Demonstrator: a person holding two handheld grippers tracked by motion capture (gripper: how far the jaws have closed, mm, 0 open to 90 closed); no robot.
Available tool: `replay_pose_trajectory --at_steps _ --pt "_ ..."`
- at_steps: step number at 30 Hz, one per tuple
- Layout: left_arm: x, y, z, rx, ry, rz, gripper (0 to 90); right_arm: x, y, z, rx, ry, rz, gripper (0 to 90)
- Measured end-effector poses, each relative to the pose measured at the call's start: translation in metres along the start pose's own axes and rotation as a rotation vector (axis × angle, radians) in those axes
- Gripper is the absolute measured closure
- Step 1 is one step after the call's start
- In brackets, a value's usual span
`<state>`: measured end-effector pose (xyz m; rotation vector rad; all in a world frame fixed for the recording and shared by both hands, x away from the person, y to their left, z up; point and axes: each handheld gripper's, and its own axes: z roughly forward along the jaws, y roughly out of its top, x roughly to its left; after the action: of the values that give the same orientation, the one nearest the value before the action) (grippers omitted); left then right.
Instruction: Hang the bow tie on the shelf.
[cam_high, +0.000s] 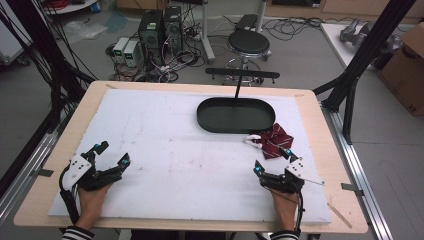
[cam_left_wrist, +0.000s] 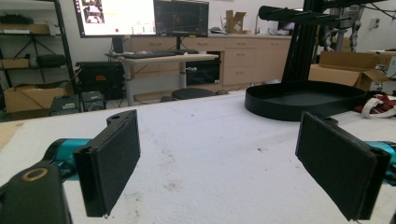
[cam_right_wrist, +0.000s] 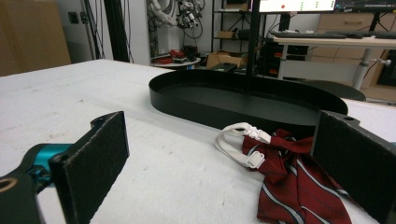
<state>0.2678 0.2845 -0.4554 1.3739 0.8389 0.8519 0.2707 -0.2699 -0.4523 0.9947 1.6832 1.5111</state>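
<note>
Your right gripper (cam_high: 272, 161) rests low on the white pad (cam_high: 165, 150) near the table's right front corner, with its jaws spread wide and nothing between them. Just beyond its tips lies the bow tie (cam_high: 275, 140), dark red with thin pale stripes, flat on the pad and not touched by either jaw. In the right gripper view the bow tie (cam_right_wrist: 292, 182) sits ahead and toward the right-hand jaw, its lower edge partly hidden behind that jaw's pad. Its white strap (cam_right_wrist: 240, 143) curls out to the left of the cloth, with the plastic clasp lying on the pad.

Right behind the bow tie stands the black oval tray (cam_high: 235, 114), shallow-walled and bare inside. The bow tie lies just beside the tray's near right rim; whether the cloth touches the wall you cannot tell from here. A thin black post rises from the far side of the tray to a crossbar (cam_high: 242, 74).

Your left gripper (cam_high: 111, 154) sits well apart, near the left front corner of the pad, jaws likewise wide apart and holding nothing. In the left gripper view the tray (cam_left_wrist: 303, 99) shows far off to the right.
</note>
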Motion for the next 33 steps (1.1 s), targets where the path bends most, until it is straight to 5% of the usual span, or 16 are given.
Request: replay_pose_trajectory --at_steps 24,27,33 --pt "0.0 0.0 0.0 0.006 -0.001 0.002 14.3 -0.002 0.001 0.002 0.018 -0.007 0.02 3.1" --pt "0.0 0.0 0.0 0.007 -0.001 0.003 14.3 -0.003 0.004 0.006 0.079 0.001 0.004 3.1" --pt "0.0 0.0 0.001 0.007 0.001 0.0 14.3 -0.006 0.013 0.008 0.117 0.008 -0.009 3.1"
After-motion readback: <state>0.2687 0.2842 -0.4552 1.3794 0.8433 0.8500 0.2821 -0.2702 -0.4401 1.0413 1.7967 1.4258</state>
